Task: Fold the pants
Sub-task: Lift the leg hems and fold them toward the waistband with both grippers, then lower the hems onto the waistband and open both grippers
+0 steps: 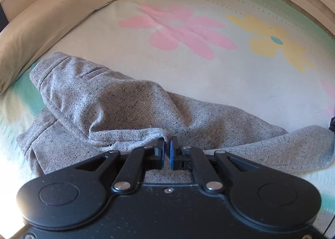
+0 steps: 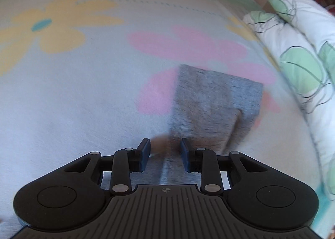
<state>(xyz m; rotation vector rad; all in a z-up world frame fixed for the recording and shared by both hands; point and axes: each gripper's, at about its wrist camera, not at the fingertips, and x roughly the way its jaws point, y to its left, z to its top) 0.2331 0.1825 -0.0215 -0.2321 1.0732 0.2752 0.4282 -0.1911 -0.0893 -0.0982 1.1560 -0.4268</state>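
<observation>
Left tongs (image 1: 167, 144) pinching pants (image 1: 117, 105), lengthwise left-right

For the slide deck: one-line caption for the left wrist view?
Left gripper pinches a fold of heather-grey knit pants lying rumpled on a flower-print bedspread.

The right wrist view is motion-blurred, smearing the grey pants (image 2: 211, 102) at centre. The floral pillow (image 2: 303, 50) is cut off at the right edge.
</observation>
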